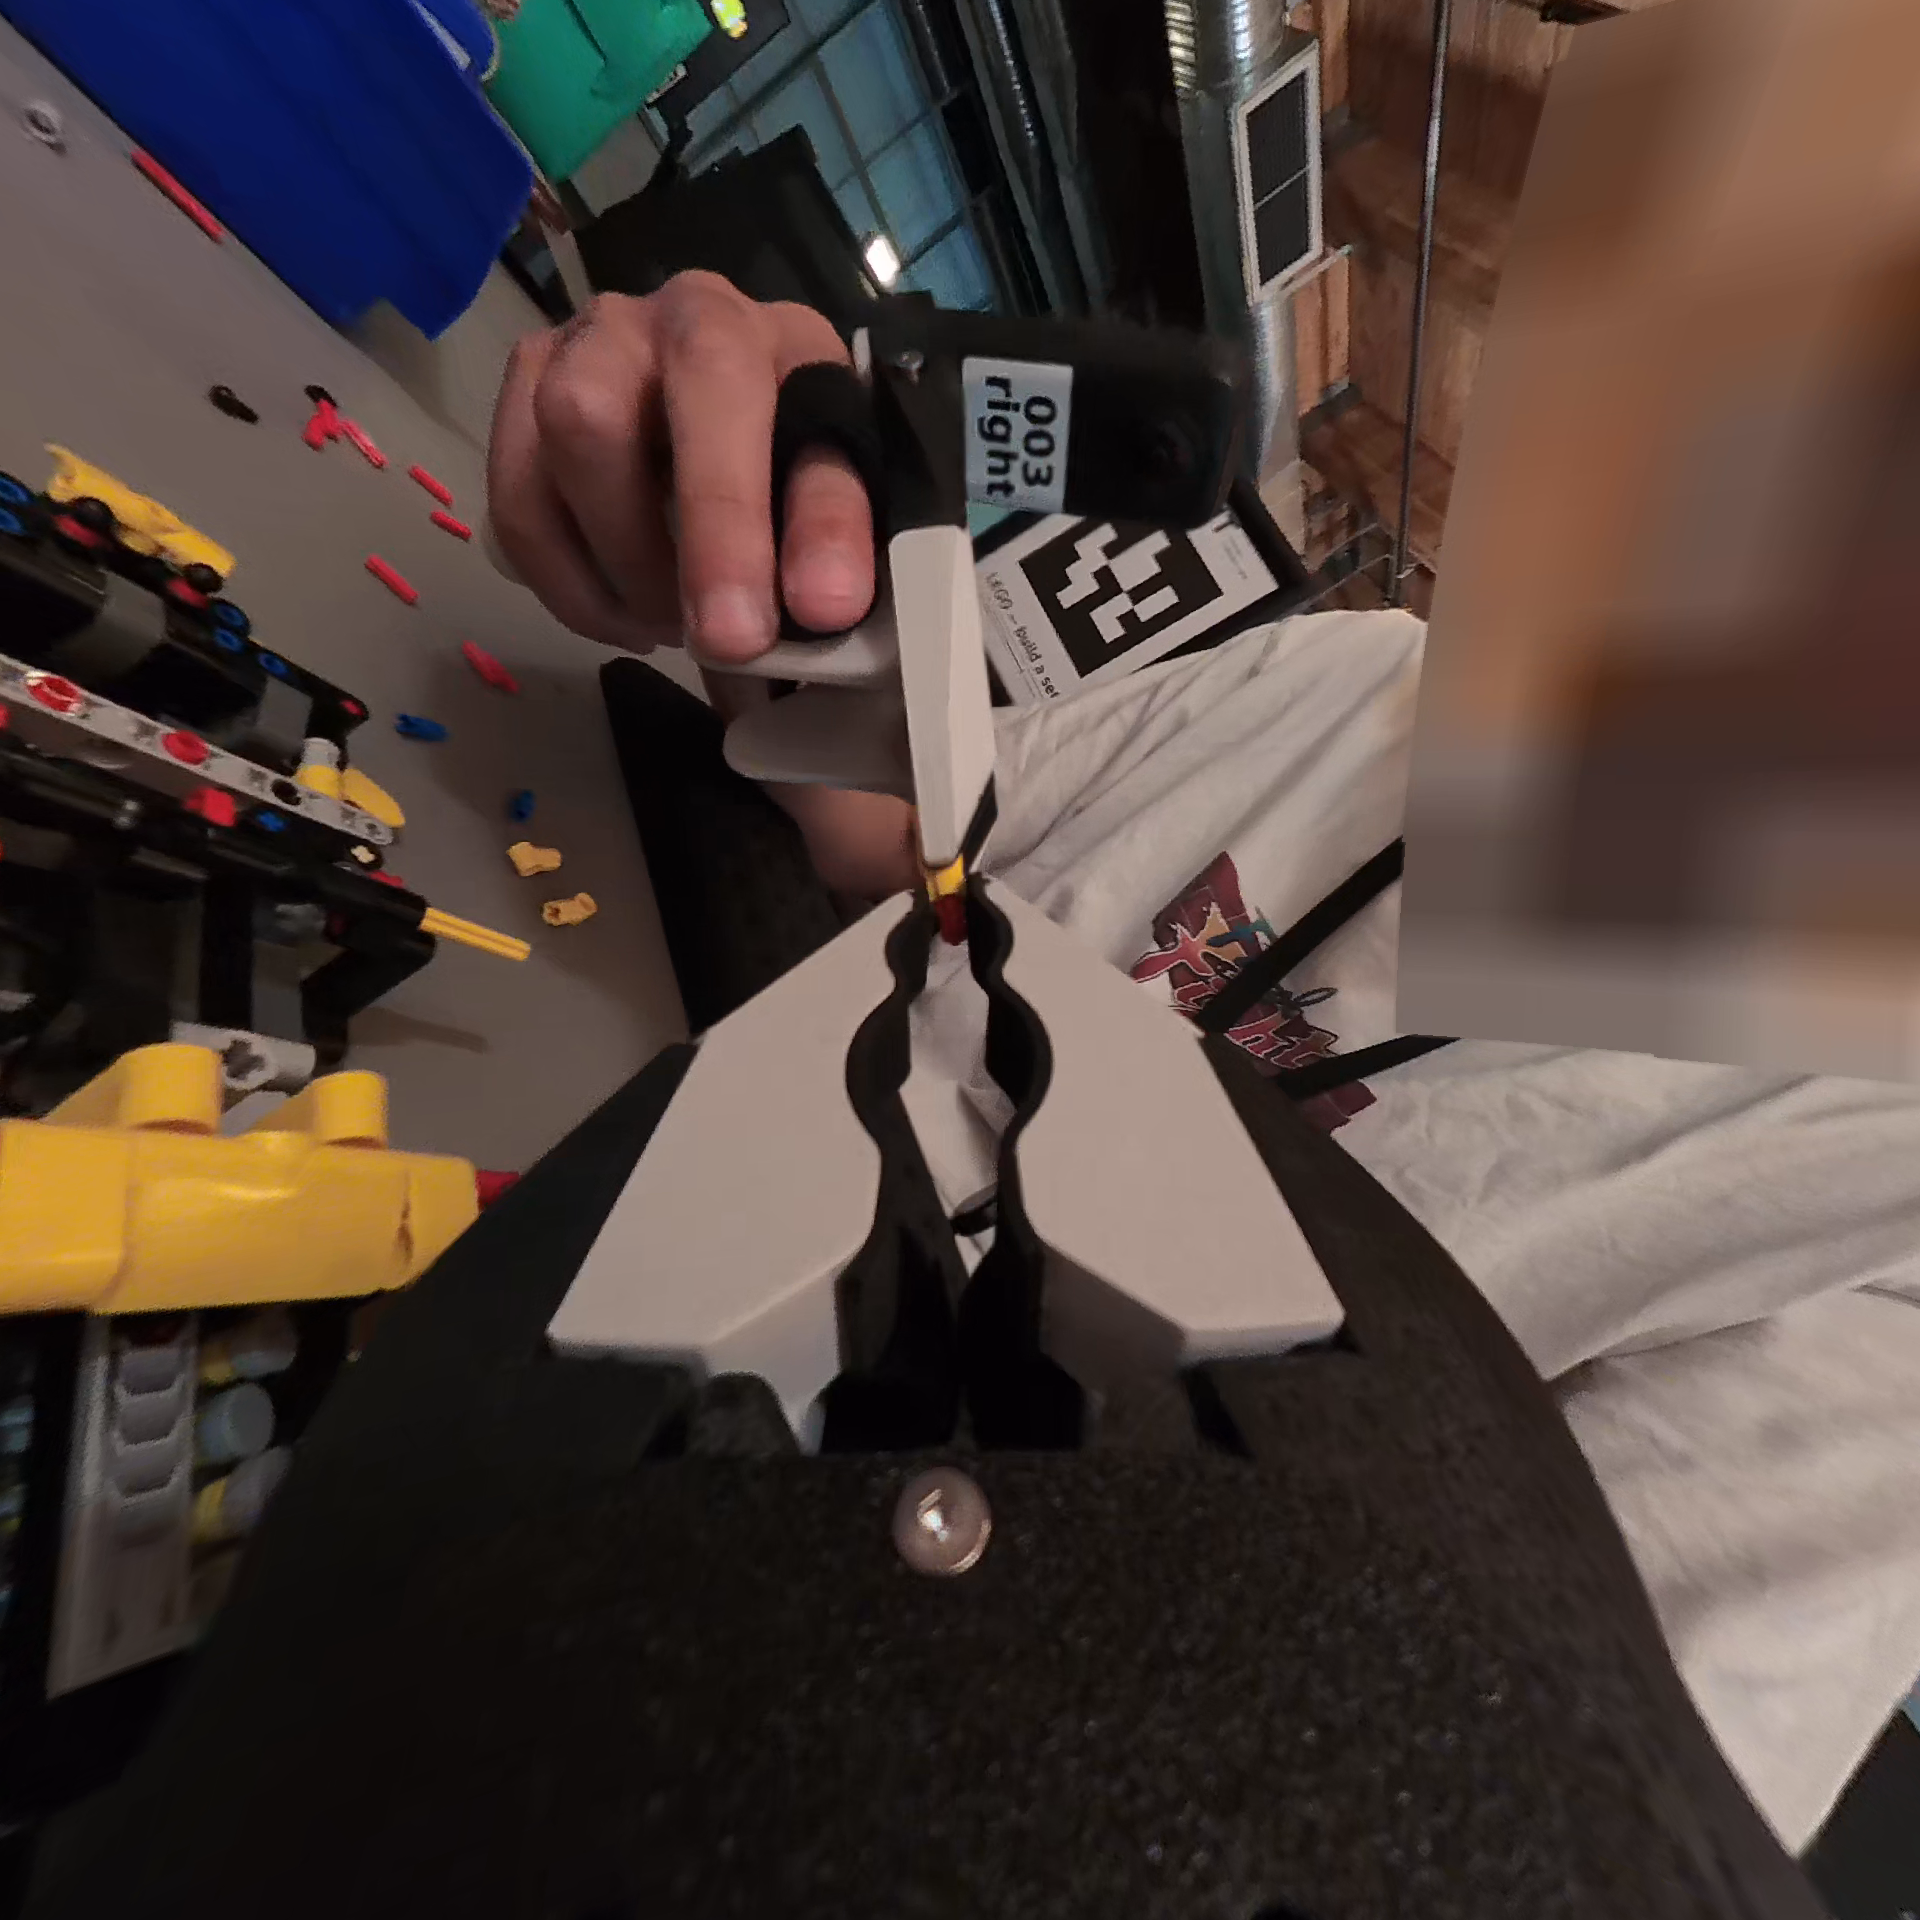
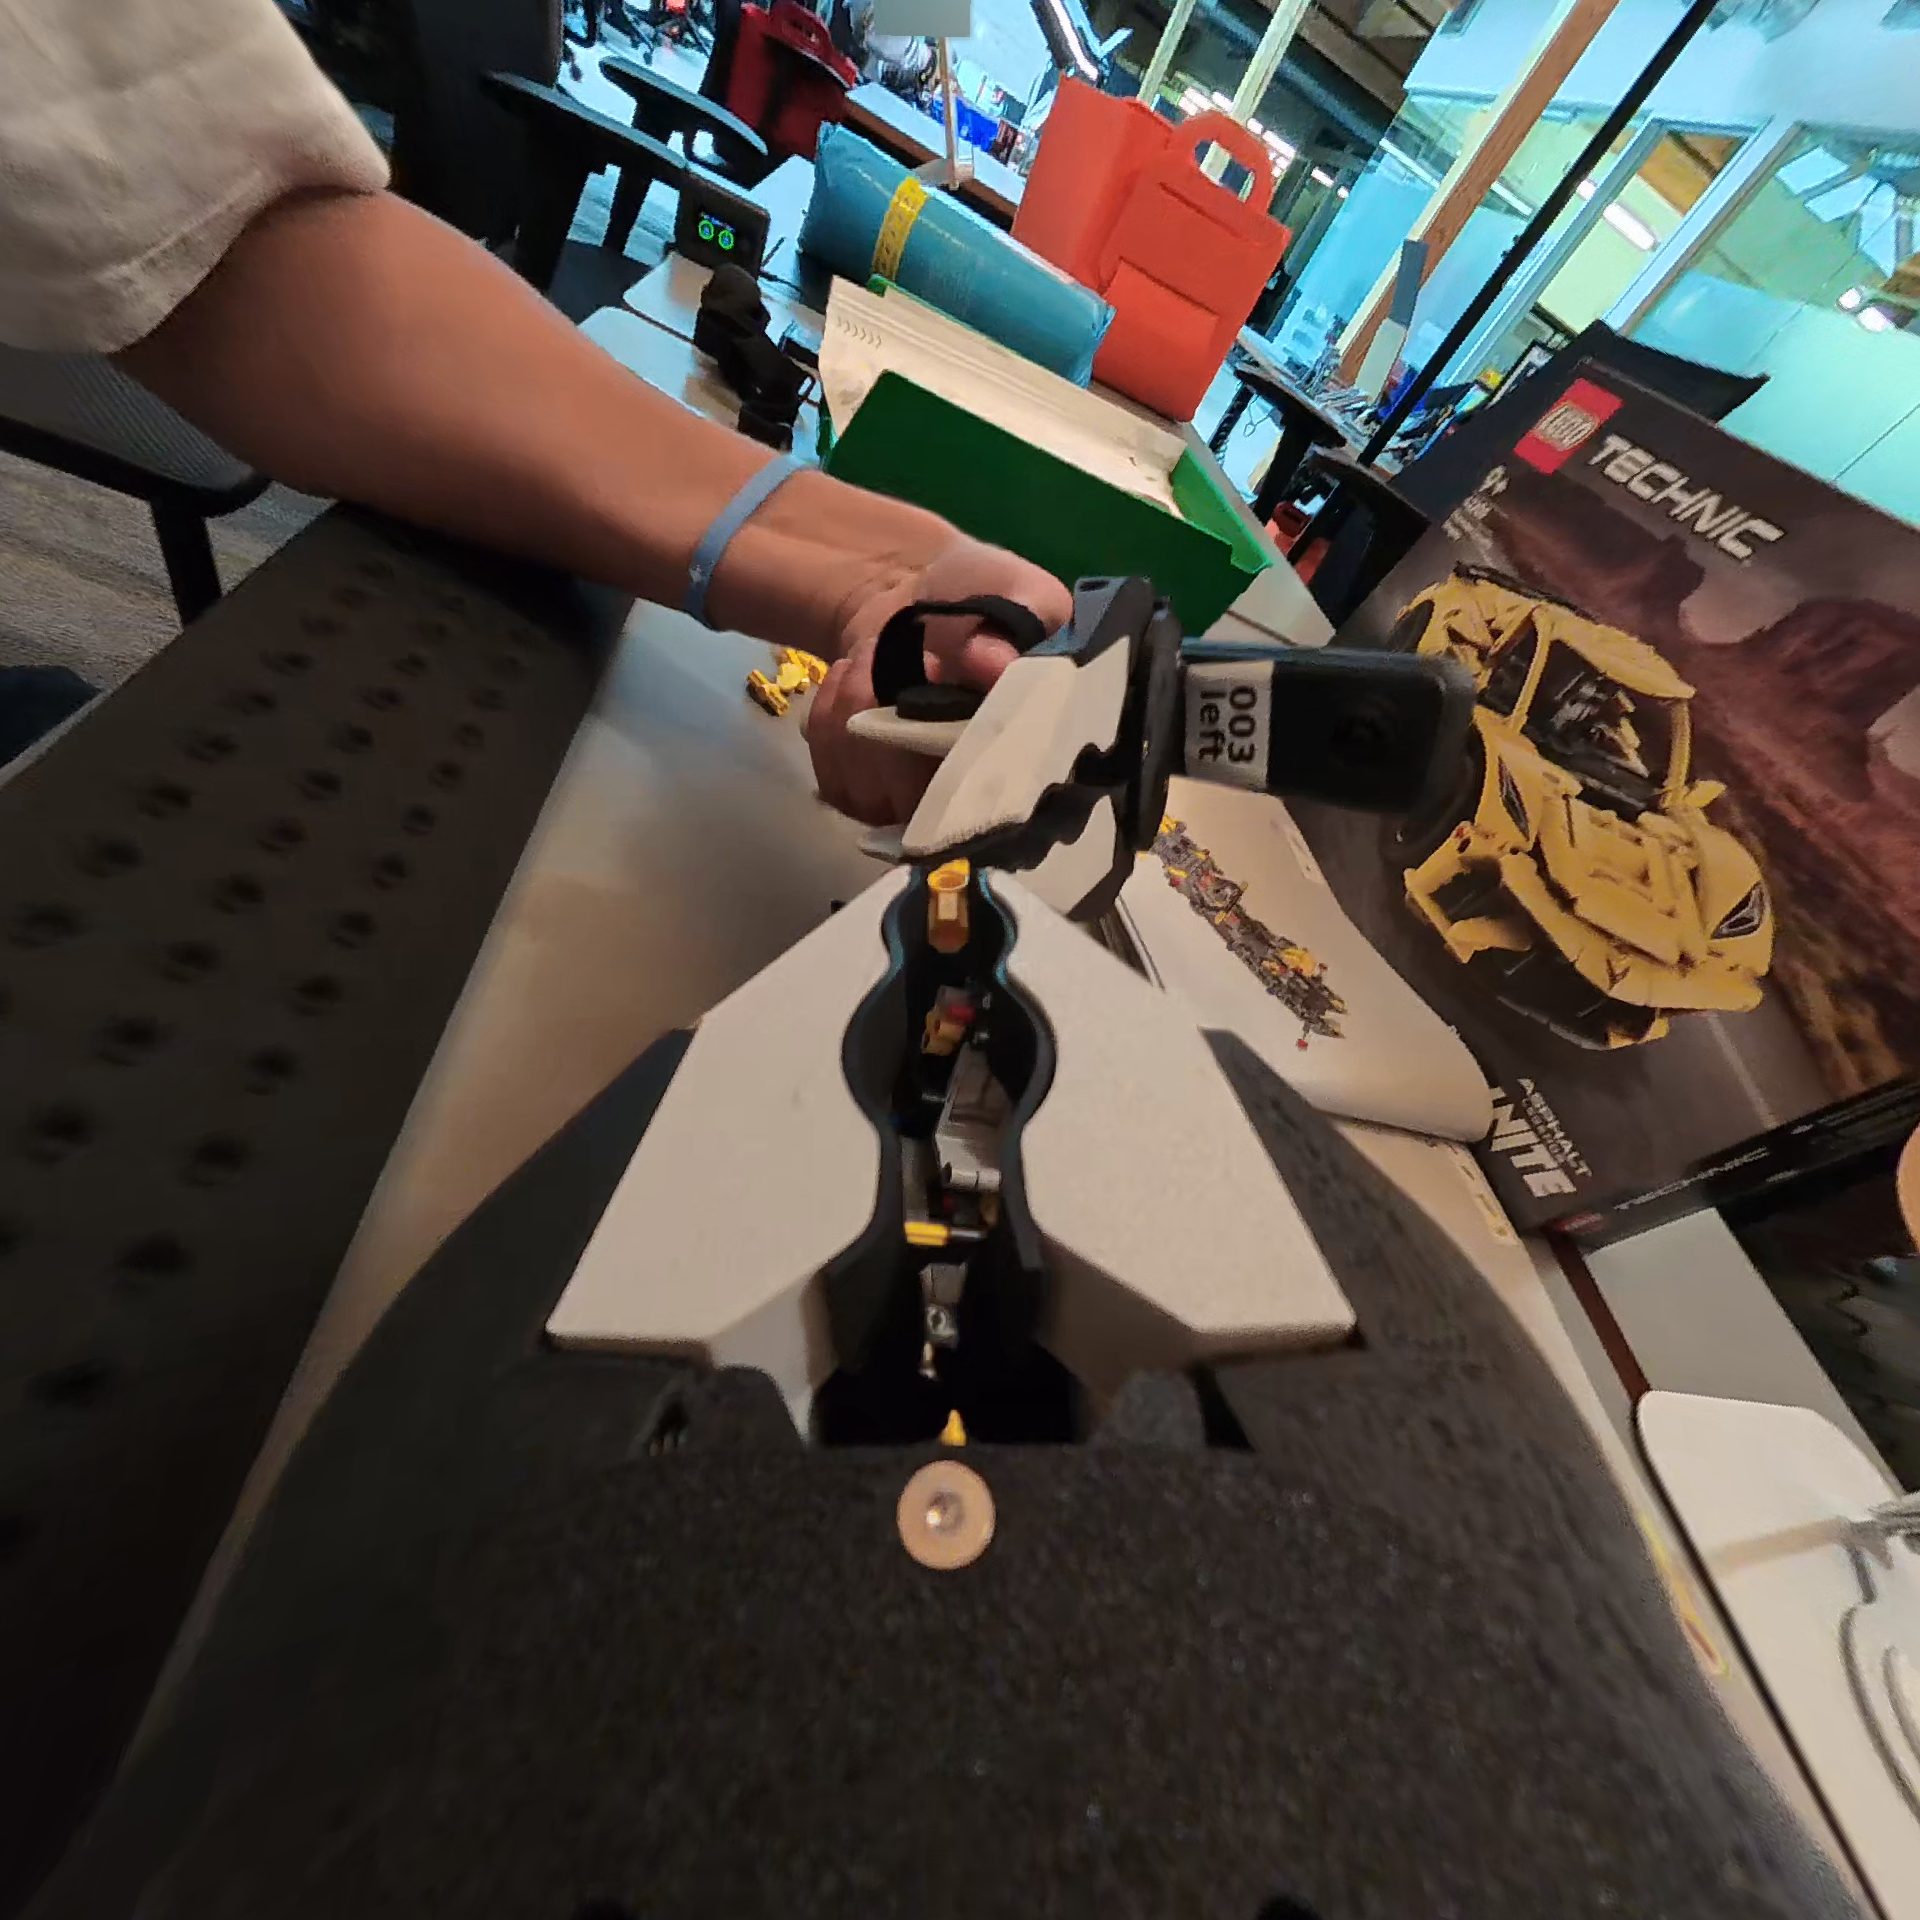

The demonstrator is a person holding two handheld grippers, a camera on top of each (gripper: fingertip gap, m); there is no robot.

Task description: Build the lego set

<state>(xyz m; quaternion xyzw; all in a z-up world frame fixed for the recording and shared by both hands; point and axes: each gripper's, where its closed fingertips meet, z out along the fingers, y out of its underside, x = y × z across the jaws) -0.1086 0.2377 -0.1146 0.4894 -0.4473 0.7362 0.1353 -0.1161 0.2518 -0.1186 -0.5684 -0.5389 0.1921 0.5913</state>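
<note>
In the left wrist view my left gripper (image 1: 943, 912) is nearly shut, with a small red piece (image 1: 949, 923) pinched at its tips. The right gripper (image 1: 948, 864) comes in from above, shut on a small yellow connector (image 1: 945, 881) that meets the red piece tip to tip. In the right wrist view my right gripper (image 2: 948, 885) grips the yellow connector (image 2: 948, 909), and the left gripper (image 2: 961, 847) touches its far end; the red piece is hidden there. Both are held in the air above the table. The partly built black, grey and yellow model (image 1: 156, 727) lies at the left.
Loose red (image 1: 390, 579), blue (image 1: 421, 727) and yellow (image 1: 535, 857) pieces lie on the grey table (image 1: 312, 312). A blue bin (image 1: 312, 135) stands behind. The set's box (image 2: 1621, 790), an open instruction booklet (image 2: 1278, 966) and a green bin (image 2: 1039, 499) are at the right. A person's white shirt (image 1: 1558, 1195) is close. The tips of both grippers are at nearly the same place.
</note>
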